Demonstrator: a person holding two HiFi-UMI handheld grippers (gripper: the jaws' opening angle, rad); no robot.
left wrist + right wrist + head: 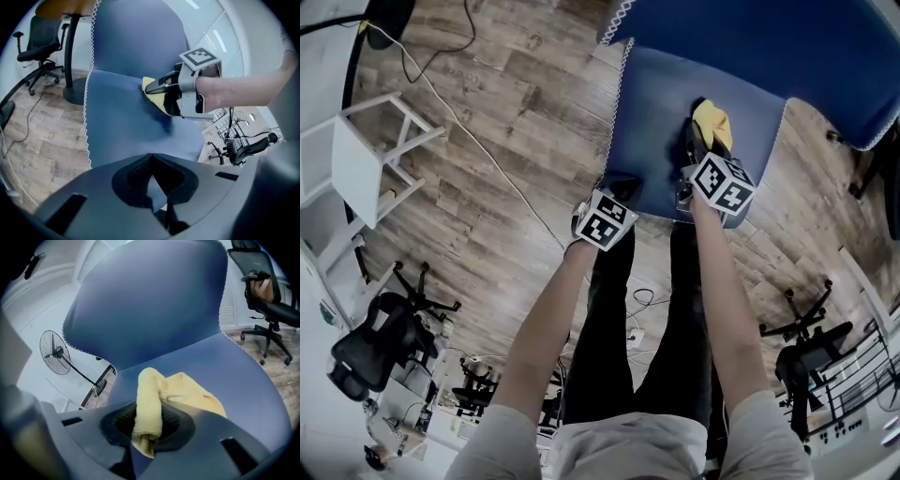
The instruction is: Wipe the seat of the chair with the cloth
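Note:
The blue chair seat (656, 141) lies ahead of me, with its backrest (750, 37) beyond it. My right gripper (698, 141) is shut on a yellow cloth (712, 122) and holds it down on the seat's far middle. In the right gripper view the cloth (187, 390) is pinched between the jaws (149, 416) and bunches forward onto the seat (243, 376). My left gripper (619, 183) hovers at the seat's near edge, its jaws (152, 178) shut with nothing in them. From there I see the right gripper (161, 86) and the cloth (152, 86) on the seat (122, 112).
Wood floor surrounds the chair, with a cable (487, 159) running across it. A white stool (366, 159) stands at the left. Black office chairs (384, 337) (806, 347) stand behind me. A standing fan (56, 352) and a table pedestal (70, 61) are beside the chair.

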